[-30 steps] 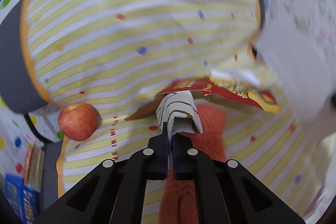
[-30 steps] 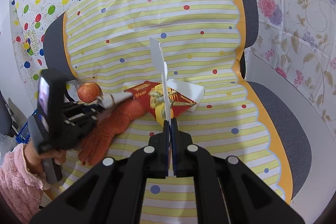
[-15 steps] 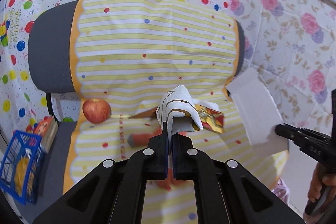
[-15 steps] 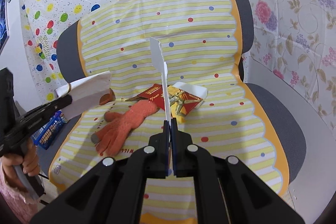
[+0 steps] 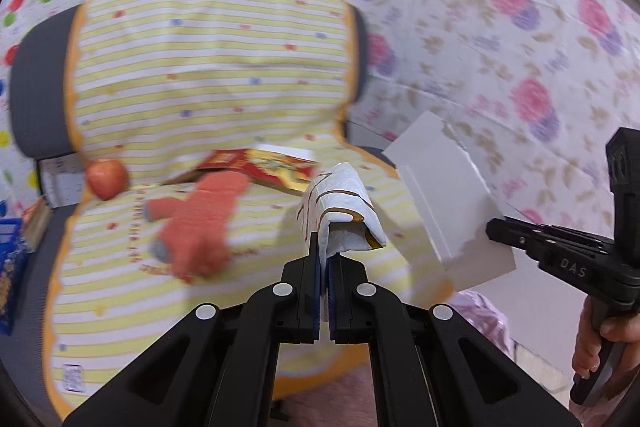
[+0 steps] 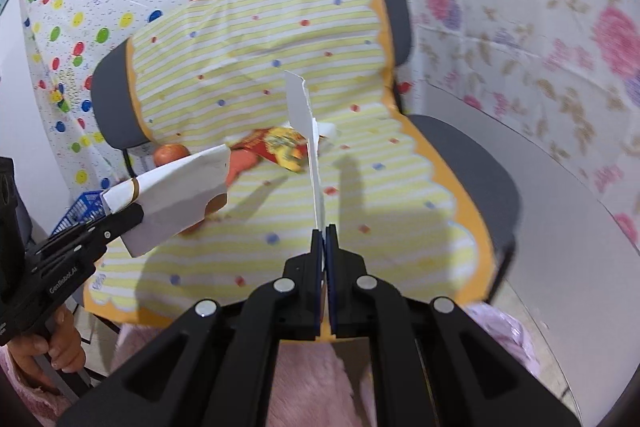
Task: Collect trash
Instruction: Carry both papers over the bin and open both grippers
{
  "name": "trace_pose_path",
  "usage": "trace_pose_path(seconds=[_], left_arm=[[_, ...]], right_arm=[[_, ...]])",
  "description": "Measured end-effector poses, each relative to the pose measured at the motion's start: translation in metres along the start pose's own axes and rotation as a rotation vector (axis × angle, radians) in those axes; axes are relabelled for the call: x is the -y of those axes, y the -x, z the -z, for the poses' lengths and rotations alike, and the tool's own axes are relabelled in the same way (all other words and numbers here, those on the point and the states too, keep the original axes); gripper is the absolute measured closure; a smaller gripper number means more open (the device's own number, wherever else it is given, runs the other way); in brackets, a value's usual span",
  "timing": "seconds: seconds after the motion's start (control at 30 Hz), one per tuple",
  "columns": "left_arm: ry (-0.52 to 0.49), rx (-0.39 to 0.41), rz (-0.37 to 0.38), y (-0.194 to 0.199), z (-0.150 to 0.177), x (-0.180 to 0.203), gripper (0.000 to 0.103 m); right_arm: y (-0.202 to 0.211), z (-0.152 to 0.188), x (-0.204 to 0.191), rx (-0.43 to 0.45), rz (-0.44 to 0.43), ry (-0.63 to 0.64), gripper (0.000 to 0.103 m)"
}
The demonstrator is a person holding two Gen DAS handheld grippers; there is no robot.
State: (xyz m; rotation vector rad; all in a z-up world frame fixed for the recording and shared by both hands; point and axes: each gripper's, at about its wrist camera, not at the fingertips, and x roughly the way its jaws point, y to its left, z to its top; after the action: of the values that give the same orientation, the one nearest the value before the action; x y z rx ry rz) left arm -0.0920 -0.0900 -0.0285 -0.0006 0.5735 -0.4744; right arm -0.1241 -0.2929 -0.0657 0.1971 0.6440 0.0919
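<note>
1. Far left, a blue basket [image 5: 10, 267] stands beside a grey chair draped in a yellow striped cover [image 5: 208, 75].
2. On the seat lie a red apple [image 5: 106, 179], an orange knitted glove [image 5: 200, 223] and a red and yellow snack wrapper [image 5: 264, 167], close together. A moment ago both tools hung close over them; now the chair sits farther off in both views, so both hands have drawn back from it.
3. In the middle, the left gripper [image 5: 324, 259] has its fingers clamped together on a folded white paper wrapper with brown lines [image 5: 340, 211], held clear of the seat.
4. To the right, the right gripper [image 6: 324, 239] has its fingers pressed shut on a flat piece of white card [image 6: 304, 131], seen edge-on from its own camera and also clear of the seat.
5. Judgement: 2 pieces of trash are picked up and leaving the chair, likely toward a bin that is not visible. The snack wrapper still waits on the seat.
</note>
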Motion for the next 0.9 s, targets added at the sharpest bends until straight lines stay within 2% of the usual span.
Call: trace_pose_path(seconds=[0.17, 0.43, 0.63, 0.9], left_arm=[[-0.064, -0.009, 0.094, -0.008, 0.013, 0.045, 0.100], [-0.127, -0.050, 0.206, -0.022, 0.031, 0.096, 0.100], [-0.154, -0.069, 0.247, -0.034, 0.040, 0.123, 0.100], [-0.197, -0.111, 0.282, -0.060, 0.045, 0.154, 0.099]], right_arm=[[0.024, 0.022, 0.028, -0.004, 0.073, -0.058, 0.100], [0.057, 0.054, 0.063, -0.001, 0.182, -0.114, 0.100], [0.064, 0.078, 0.088, -0.033, 0.276, -0.157, 0.100], [0.053, 0.093, 0.116, -0.088, 0.309, -0.212, 0.100]])
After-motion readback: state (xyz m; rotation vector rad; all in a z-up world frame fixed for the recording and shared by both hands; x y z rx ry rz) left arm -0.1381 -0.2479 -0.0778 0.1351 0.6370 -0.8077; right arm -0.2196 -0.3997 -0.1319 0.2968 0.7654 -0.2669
